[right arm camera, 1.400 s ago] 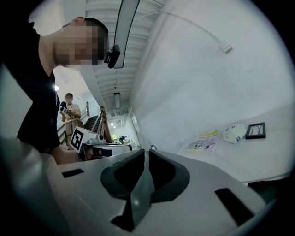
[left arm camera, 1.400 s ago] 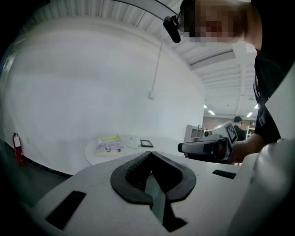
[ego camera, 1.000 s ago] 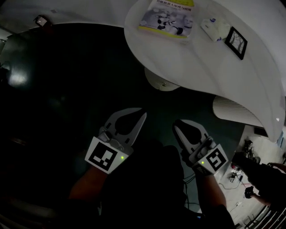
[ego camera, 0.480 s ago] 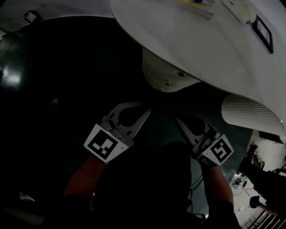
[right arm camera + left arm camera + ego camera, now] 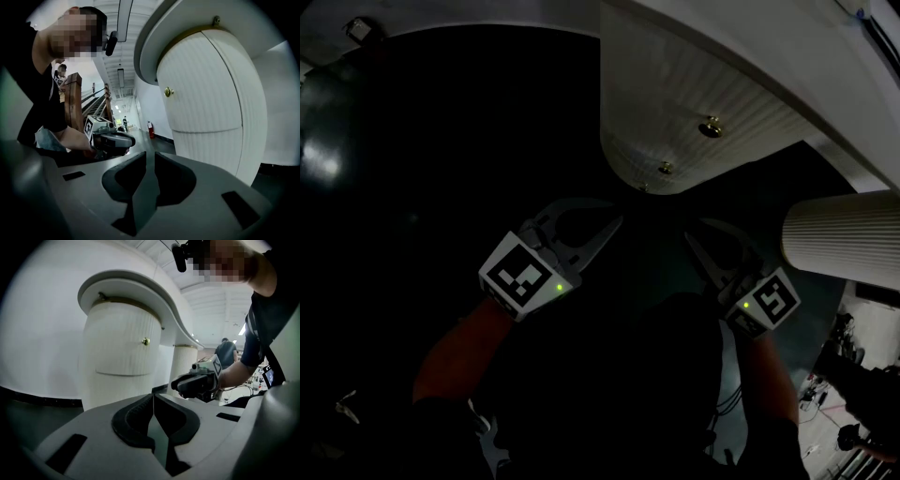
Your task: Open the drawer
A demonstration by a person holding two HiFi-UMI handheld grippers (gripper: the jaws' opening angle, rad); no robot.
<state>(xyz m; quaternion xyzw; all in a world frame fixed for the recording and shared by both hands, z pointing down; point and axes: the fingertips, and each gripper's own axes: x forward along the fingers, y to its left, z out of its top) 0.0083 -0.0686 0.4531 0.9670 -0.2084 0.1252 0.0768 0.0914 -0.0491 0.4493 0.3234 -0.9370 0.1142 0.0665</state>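
Note:
A white ribbed pedestal (image 5: 675, 103) under the curved white tabletop (image 5: 787, 56) carries the drawer fronts, each with a small brass knob (image 5: 710, 127). In the left gripper view one knob (image 5: 146, 341) sits on the drawer front (image 5: 124, 352), with a seam below it. The right gripper view has the knob (image 5: 168, 92) up and right of the jaws. My left gripper (image 5: 617, 221) and right gripper (image 5: 687, 234) are both shut and empty, side by side, short of the pedestal and touching nothing. Each gripper view shows its own closed jaws (image 5: 153, 397) (image 5: 150, 154).
A second ribbed column (image 5: 844, 239) stands to the right under the tabletop. The floor (image 5: 412, 187) is dark and glossy. A person stands in the distance (image 5: 227, 355), and cables and gear lie at the far right (image 5: 853, 431).
Both grippers and the head view have sunk from above the tabletop to below its edge. The tabletop's items left the view, and the pedestal's knobs came into sight.

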